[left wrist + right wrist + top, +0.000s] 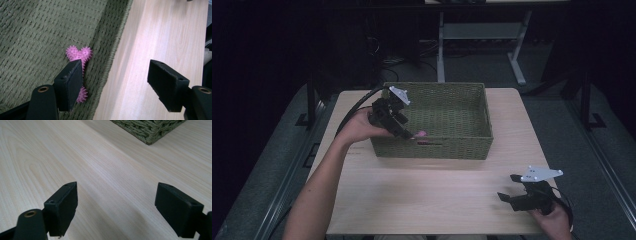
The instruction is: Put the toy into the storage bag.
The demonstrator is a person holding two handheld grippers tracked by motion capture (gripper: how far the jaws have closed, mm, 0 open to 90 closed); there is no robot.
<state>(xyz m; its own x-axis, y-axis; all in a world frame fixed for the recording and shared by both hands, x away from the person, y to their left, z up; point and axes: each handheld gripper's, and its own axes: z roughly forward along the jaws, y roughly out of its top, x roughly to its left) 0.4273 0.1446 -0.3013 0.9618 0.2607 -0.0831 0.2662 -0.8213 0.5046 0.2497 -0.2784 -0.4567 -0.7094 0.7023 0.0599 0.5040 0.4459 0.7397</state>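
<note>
Green woven basket (447,117) holds a pink spiky toy (79,56) by its near wall, the left gripper (404,131) spread-jawed above it, the right gripper (512,192) spread-jawed over bare table (422,195).

A pink spiky bone-shaped toy (80,56) lies inside the green woven basket (452,147), against its near wall.
</note>
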